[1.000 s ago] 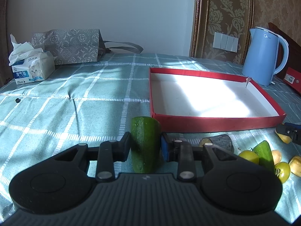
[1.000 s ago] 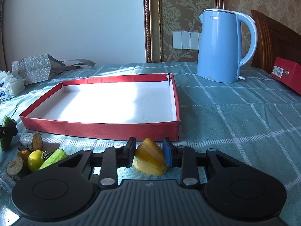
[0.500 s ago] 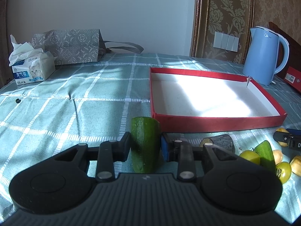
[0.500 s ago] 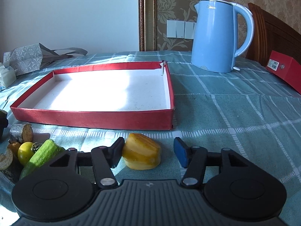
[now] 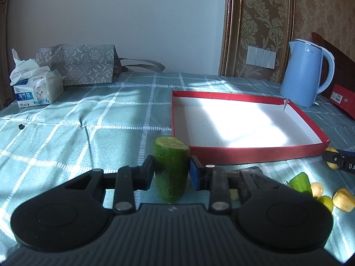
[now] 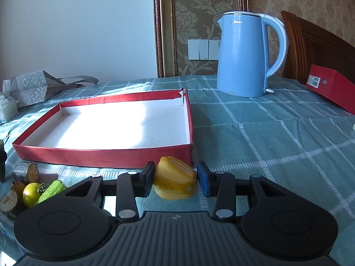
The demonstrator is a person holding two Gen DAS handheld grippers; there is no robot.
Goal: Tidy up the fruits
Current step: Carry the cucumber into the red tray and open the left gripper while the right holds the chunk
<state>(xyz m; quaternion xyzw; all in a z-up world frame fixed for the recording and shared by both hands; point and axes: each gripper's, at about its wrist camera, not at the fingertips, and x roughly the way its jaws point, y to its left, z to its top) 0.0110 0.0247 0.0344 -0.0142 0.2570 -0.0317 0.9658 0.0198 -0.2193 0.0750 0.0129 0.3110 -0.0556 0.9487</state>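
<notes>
Table [image 5: 93,119]: covered in a teal checked cloth, carrying everything below.
Red tray [image 5: 255,153]: shallow, white inside, nothing in it; sits mid-table, just beyond both hand-held grippers.
Blue kettle [image 6: 244,55]: upright behind the tray's far right corner.
Patterned paper bag [image 5: 77,64]: lies at the far left, by the wall.
Tissue pack [image 5: 37,88]: just in front of the bag.
Left hand-held gripper [image 5: 171,173]: fingers clamped on a cucumber piece [image 5: 170,166], held upright, cut face up, near the tray's front left corner.
Right hand-held gripper [image 6: 175,178]: fingers bracket a yellow fruit chunk [image 6: 175,178]; the left finger touches it, the blue right pad seems to, though a thin gap may remain.
Loose pile [image 6: 33,190]: small yellow and green pieces on the cloth in front of the tray.
</notes>
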